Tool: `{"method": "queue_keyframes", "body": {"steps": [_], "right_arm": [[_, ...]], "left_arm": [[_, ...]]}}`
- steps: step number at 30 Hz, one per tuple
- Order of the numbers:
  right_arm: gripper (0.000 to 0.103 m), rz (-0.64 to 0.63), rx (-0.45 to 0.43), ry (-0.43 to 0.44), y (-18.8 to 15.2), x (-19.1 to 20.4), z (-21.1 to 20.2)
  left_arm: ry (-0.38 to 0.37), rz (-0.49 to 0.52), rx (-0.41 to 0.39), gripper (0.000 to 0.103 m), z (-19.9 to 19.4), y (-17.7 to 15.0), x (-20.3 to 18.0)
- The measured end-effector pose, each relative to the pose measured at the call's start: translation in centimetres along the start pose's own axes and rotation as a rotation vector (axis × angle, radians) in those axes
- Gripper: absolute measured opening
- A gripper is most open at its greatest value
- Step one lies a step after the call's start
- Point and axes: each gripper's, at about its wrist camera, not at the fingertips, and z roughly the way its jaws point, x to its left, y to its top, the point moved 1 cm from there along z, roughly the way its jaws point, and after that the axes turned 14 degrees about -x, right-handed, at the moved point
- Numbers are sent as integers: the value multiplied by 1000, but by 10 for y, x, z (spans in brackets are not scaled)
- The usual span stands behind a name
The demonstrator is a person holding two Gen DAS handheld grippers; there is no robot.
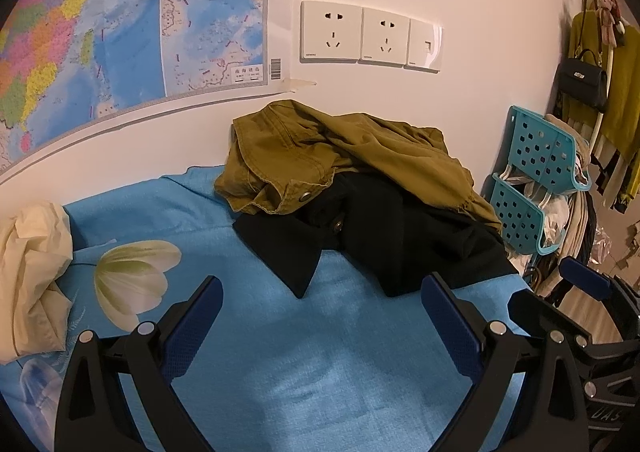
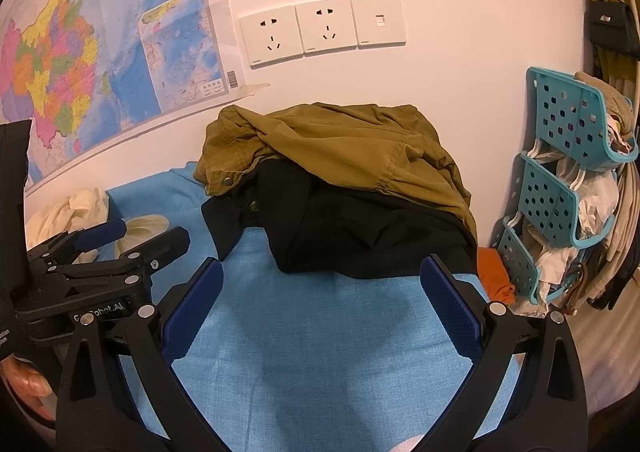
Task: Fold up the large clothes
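A crumpled olive jacket (image 1: 352, 147) lies on top of a black coat (image 1: 400, 236) in a pile against the wall on the blue bedsheet (image 1: 320, 352). The same pile shows in the right wrist view, olive jacket (image 2: 340, 147) over black coat (image 2: 360, 236). My left gripper (image 1: 322, 292) is open and empty, just short of the black coat's collar. My right gripper (image 2: 322, 272) is open and empty, close to the black coat's near edge. The left gripper also shows at the left of the right wrist view (image 2: 132, 240).
A cream cloth (image 1: 32, 276) lies bunched at the left of the bed. A teal perforated rack (image 2: 560, 179) stuffed with bags stands right of the pile, an orange cloth (image 2: 496, 276) beside it. Wall sockets (image 1: 368, 35) and a map (image 1: 100, 31) are above.
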Motion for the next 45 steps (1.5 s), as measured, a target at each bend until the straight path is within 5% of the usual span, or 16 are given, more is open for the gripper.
{"method": "queue_keyframes", "body": {"steps": [24,36,41,43,45], "right_arm": [[97,-65,15,30,11,10,17],[97,-336,78,76,67,44,166],[73,-368,175,123,70,45,214],[30,-428,198,192,70,51,214],[3,-492,165,165,80,54,204]], "left_arm": [[24,6,18,96,12,1,9],[161,-58,91,96,54,-3,73],[178,-67,125,96,68,-11,89],[182,-63,136,96,73,-13,93],[190,-58,141,96,75,-15,98]]}}
